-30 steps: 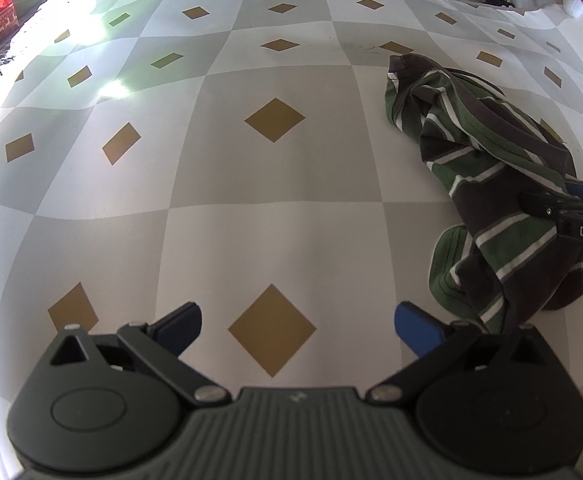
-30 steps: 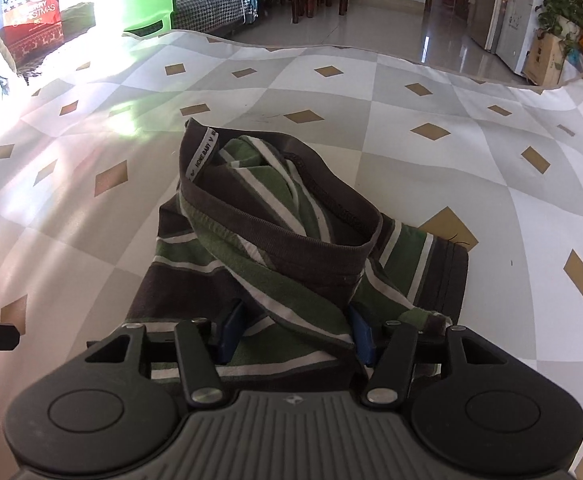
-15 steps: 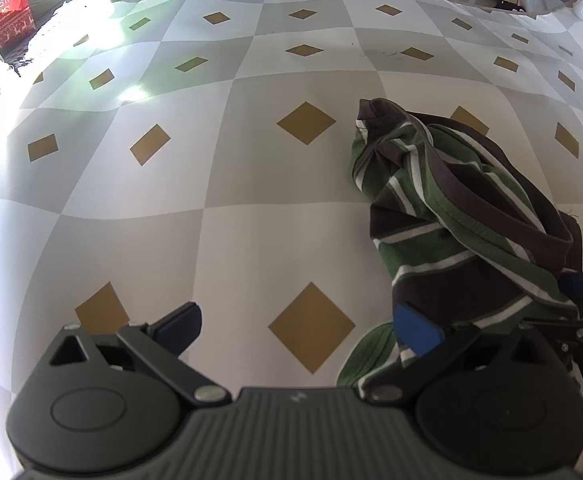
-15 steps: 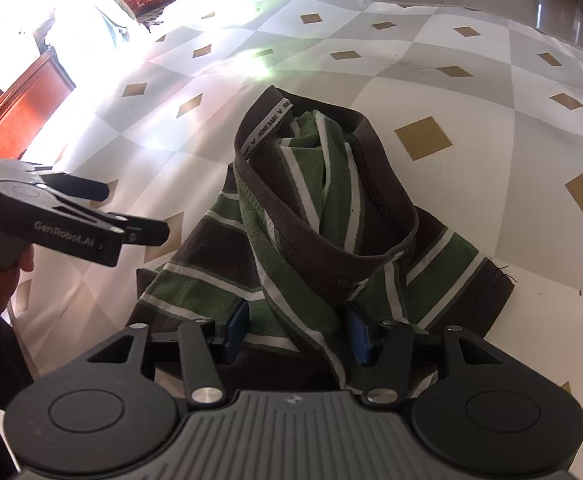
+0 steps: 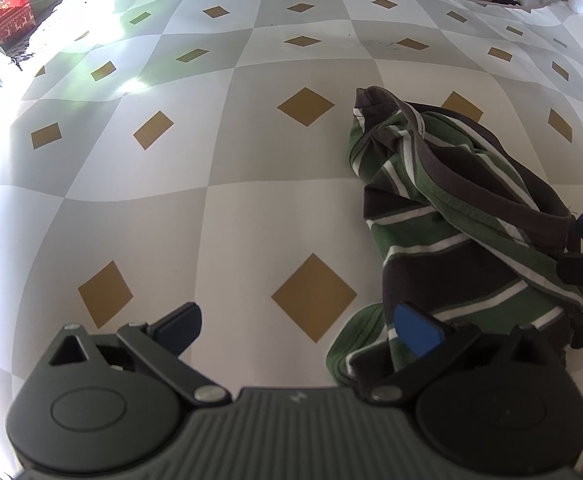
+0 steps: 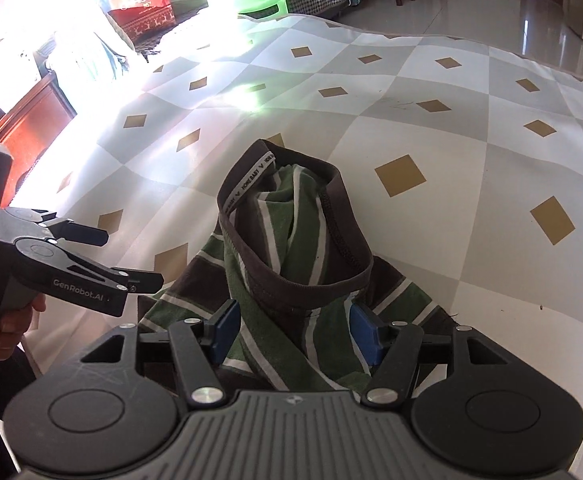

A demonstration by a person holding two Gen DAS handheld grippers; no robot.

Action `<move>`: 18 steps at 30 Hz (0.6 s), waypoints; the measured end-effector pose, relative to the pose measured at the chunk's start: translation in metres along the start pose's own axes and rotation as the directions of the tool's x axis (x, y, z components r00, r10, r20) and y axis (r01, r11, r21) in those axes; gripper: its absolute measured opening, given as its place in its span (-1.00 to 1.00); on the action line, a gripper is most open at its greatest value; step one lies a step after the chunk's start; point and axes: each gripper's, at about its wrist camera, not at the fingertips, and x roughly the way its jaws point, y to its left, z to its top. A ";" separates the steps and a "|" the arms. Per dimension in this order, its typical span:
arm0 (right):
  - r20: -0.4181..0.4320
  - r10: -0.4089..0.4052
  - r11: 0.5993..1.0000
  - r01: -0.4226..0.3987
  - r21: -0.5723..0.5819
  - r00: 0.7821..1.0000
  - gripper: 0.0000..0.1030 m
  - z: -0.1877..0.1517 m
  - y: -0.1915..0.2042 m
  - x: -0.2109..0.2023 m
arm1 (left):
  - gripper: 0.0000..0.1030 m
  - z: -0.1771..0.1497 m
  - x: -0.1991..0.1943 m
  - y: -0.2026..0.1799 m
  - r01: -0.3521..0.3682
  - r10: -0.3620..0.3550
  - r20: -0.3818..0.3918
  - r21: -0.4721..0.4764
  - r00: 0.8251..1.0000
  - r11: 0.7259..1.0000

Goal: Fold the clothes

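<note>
**Right jaws easing off the striped garment**

Since a moment ago, the striped garment [image 6: 291, 264] has slid from the far side of the checked tablecloth [image 5: 219, 208] to just beside my left gripper [image 5: 303, 330], whose jaws are spread wide with nothing between them. My right gripper [image 6: 291, 330] has the bunched cloth between its blue pads [image 6: 223, 326], and its jaws have just been opening, so I judge they no longer bite firmly, though the fabric fills the gap.

It lies crumpled, its dark waistband [image 6: 343, 232] standing up in an open loop. I judge it light, soft and floppy: it will sag and twist from any single hold and drag easily over this smooth cover. The waistband is the firmest part, so I would pinch it at two well-separated points, one gripper each, and lift to let it hang flat
</note>
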 end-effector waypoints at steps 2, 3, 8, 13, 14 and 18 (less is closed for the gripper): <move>0.002 -0.003 1.000 0.003 -0.011 1.000 0.18 0.000 0.000 0.005 | 1.00 -0.002 0.000 -0.004 0.019 -0.019 -0.005 0.016 1.000 1.000; 0.005 -0.007 1.000 0.007 -0.014 1.000 0.19 0.000 0.000 0.008 | 1.00 -0.004 0.000 -0.007 0.029 -0.029 -0.010 0.025 1.000 0.999; -0.007 0.010 1.000 -0.010 -0.012 1.000 0.22 0.002 0.000 0.021 | 1.00 -0.012 0.001 -0.018 0.058 -0.056 -0.025 0.070 0.998 0.996; -0.023 -0.008 1.000 0.008 -0.003 1.000 0.22 0.006 0.003 0.031 | 1.00 -0.020 0.004 -0.029 0.061 -0.058 -0.027 0.129 0.998 0.990; -0.026 -0.008 1.000 0.008 0.008 1.000 0.22 0.007 0.003 0.033 | 1.00 -0.022 0.005 -0.031 0.060 -0.057 -0.028 0.139 0.998 0.988; -0.011 -0.002 1.000 0.002 0.029 1.000 -0.08 0.011 0.002 0.031 | 1.00 -0.024 0.008 -0.032 0.063 -0.059 -0.034 0.148 0.998 0.987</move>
